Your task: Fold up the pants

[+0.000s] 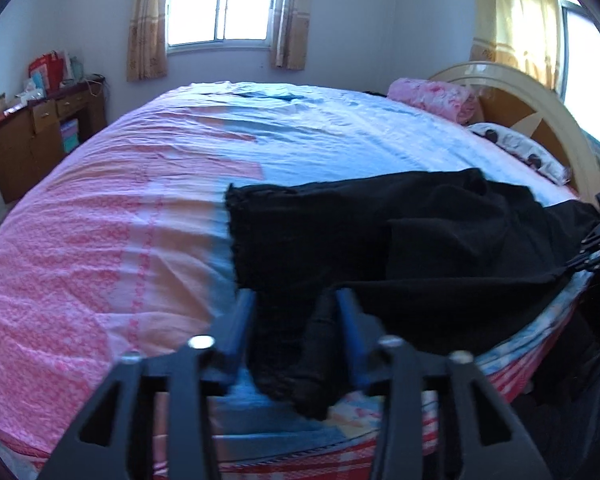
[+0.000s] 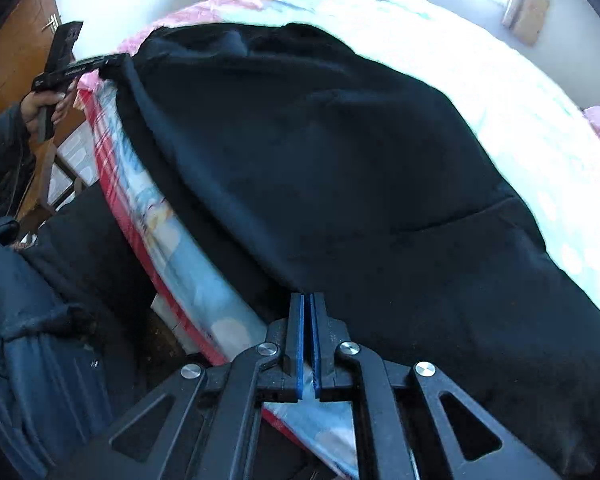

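The black pants lie along the near edge of the bed and fill the right wrist view. My left gripper is open, its blue pads on either side of the hanging end of the pants; it shows at the far end in the right wrist view. My right gripper is shut on the pants' edge at the bed's edge; it shows at the right in the left wrist view.
The bed has a pink and blue sheet, a pink folded blanket and a pillow by the headboard. A wooden desk stands by the far wall. Dark clothing lies beside the bed.
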Available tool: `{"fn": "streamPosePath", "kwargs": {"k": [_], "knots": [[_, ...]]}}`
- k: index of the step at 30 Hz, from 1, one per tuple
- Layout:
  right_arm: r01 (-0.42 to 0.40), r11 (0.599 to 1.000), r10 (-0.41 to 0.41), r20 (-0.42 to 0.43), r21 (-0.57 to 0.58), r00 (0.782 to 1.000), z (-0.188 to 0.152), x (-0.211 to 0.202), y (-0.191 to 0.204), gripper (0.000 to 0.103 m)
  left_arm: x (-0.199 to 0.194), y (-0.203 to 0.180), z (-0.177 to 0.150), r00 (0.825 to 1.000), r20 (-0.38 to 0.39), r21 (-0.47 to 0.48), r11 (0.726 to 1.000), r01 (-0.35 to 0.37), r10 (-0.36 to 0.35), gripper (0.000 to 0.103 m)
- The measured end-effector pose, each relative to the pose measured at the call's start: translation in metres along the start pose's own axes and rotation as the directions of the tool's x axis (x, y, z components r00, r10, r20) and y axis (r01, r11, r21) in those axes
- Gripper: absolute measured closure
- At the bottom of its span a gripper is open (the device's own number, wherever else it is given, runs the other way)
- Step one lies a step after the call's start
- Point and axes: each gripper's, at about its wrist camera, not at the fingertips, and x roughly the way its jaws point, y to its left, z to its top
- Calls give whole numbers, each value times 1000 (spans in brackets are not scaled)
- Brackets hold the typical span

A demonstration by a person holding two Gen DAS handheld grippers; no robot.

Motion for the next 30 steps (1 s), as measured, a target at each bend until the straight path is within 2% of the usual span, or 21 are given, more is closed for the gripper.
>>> {"fn": "streamPosePath", "kwargs": {"k": [2, 3, 5, 7, 9, 10, 11, 15, 17, 19, 22, 24, 25, 26, 28, 30], "knots": [[-5, 1000, 5, -5, 4, 1000, -1, -1, 1, 100, -2, 5, -2, 1000, -4, -4, 1000, 16, -16, 44], [2, 1000, -2, 3, -2, 1000, -4, -5, 1, 100, -4, 6, -2, 1000, -2, -4, 1000, 23, -23, 47], [-38, 999, 37, 30, 26, 999, -2, -15, 2, 102, -12, 4, -4, 999, 7, 16, 999, 44, -44, 56], [-73, 997, 72, 43, 10, 996, -3, -26, 5, 103, -17, -2, -6, 999, 10, 57, 998, 39, -40, 55], [-30, 999, 30, 0, -15, 1000, -5, -22, 7, 103, -20, -3, -10, 1000, 3, 81, 997, 18, -18, 41], [-34, 999, 34, -29, -11, 999, -7, -16, 5, 103, -20, -1, -12, 1000, -10, 81, 997, -9, 10, 21], [-42, 999, 42, -36, -5, 998, -10, -16, 0, 103, -23, 2, -15, 999, -17, 75, 997, -25, 27, 17], [-84, 996, 84, -16, -8, 996, -10, -23, -1, 102, -37, 14, -29, 998, -64, 16, 999, 29, -28, 17], [-110, 993, 111, 29, -43, 993, -6, -32, 8, 101, -40, 21, -37, 993, -83, -60, 995, 76, -81, 17], [-116, 990, 120, 56, -81, 991, 2, -38, 13, 101, -40, 28, -41, 987, -66, -163, 978, 133, -145, 18], [-101, 986, 113, 83, -133, 990, 22, -38, 27, 100, -40, 39, -45, 969, 2, -323, 917, 233, -246, 19], [-106, 981, 122, 94, -161, 988, 38, -37, 36, 98, -36, 42, -48, 959, 15, -383, 884, 267, -283, 25], [-107, 979, 127, 108, -175, 986, 49, -36, 41, 89, -34, 42, -49, 952, 20, -401, 870, 287, -305, 31], [-110, 977, 133, 124, -181, 983, 62, -36, 44, 67, -33, 40, -50, 950, 21, -400, 868, 294, -311, 37], [-131, 974, 160, 158, -183, 974, 86, -40, 49, 42, -29, 36, -50, 950, 8, -394, 872, 289, -311, 42], [-153, 970, 191, 205, -186, 960, 111, -45, 53, 42, -27, 35, -49, 945, 21, -401, 863, 307, -326, 52]]}}
